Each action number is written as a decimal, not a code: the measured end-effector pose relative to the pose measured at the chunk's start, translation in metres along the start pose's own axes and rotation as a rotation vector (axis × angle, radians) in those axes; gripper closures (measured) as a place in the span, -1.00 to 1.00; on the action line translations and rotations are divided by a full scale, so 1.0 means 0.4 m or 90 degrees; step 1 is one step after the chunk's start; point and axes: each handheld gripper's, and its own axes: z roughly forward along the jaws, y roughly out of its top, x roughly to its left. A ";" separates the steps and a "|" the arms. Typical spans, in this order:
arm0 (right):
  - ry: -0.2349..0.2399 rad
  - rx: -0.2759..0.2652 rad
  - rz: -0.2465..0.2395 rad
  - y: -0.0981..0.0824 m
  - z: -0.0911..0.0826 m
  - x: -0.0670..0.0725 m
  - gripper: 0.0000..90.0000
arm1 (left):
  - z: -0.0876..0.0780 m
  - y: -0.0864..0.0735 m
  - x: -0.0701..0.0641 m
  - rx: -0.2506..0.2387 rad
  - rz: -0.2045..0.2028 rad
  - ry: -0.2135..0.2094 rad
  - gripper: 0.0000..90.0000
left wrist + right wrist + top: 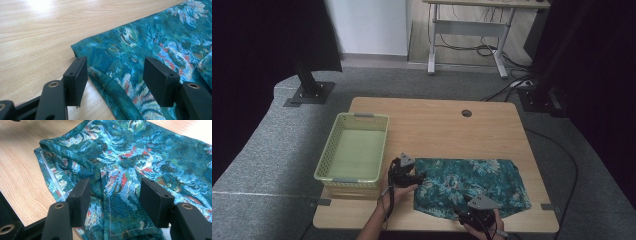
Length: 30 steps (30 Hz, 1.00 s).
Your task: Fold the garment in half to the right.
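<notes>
At the table's near edge, the right gripper (475, 214) is held spread over the patterned teal cloth (472, 182); the left gripper (408, 173) is spread at its left corner. Beyond, 1 green basket (328, 152) is seen holding nothing.

We lose the patterned cloth (150, 50) past the right and bottom edges of the left gripper view. In the high view, the right gripper (477, 216) covers its near hem, and the person's forearms are cut off at the bottom.
</notes>
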 end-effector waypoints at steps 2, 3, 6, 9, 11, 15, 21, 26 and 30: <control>0.000 0.000 0.000 0.000 0.001 0.000 -0.09 | 0.005 0.005 0.002 0.005 0.002 -0.004 -0.19; 0.000 0.000 0.000 0.000 0.001 0.000 -0.09 | 0.008 0.008 0.002 0.005 0.003 -0.004 -0.19; -0.001 0.000 0.003 0.000 0.000 0.001 -0.09 | 0.017 0.017 0.003 0.007 0.005 -0.003 -0.19; -0.002 -0.001 0.005 0.001 0.000 0.000 -0.09 | 0.024 0.024 0.005 0.005 0.006 -0.002 -0.20; -0.002 -0.001 0.006 0.000 0.000 0.000 -0.09 | 0.027 0.028 0.006 0.006 0.008 -0.001 -0.20; -0.003 0.000 0.008 0.001 0.002 -0.001 -0.09 | 0.032 0.033 0.013 0.007 0.010 0.000 -0.22; -0.004 0.000 0.008 0.000 0.002 -0.004 -0.09 | 0.040 0.042 0.027 0.008 0.009 0.005 -0.22; -0.004 0.000 0.010 0.000 0.003 -0.003 -0.10 | 0.044 0.050 0.035 0.006 0.012 0.009 -0.22; -0.004 0.002 0.010 0.000 0.004 -0.001 -0.10 | 0.050 0.055 0.048 0.008 0.012 0.016 -0.22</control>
